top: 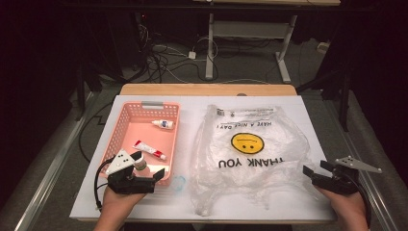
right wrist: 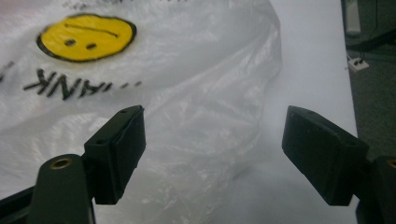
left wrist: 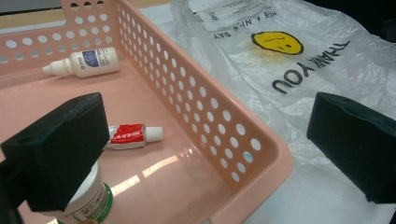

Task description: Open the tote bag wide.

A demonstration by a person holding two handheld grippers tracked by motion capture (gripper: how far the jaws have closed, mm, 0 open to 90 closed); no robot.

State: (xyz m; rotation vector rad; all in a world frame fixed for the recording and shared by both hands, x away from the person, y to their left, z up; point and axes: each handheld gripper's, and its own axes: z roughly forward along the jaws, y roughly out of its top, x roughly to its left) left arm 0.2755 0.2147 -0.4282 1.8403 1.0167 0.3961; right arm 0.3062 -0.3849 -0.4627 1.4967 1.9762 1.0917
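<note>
A pink perforated basket (top: 129, 129) (left wrist: 201, 107) lies at the left of the white board. In it are a white dropper bottle (top: 162, 124) (left wrist: 86, 63), a red-and-white tube (top: 149, 149) (left wrist: 133, 136) and a white jar with a green label (top: 140, 165) (left wrist: 91, 200). My left gripper (top: 146, 165) (left wrist: 205, 135) is open astride the basket's near right corner, one jaw over the jar, the other outside the wall. A crumpled clear plastic bag (top: 260, 178) (left wrist: 285, 70) (right wrist: 187, 93) with a yellow smiley lies flat at centre right. My right gripper (top: 317, 167) (right wrist: 219, 144) is open just above the bag's near right edge.
The white board (top: 298, 207) rests on a wooden table (top: 207, 89). A small clear bluish item (top: 179, 183) lies between the basket and the bag. Beyond the table are cables and desk legs on a dark floor. Bare board runs along the right edge (right wrist: 308, 70).
</note>
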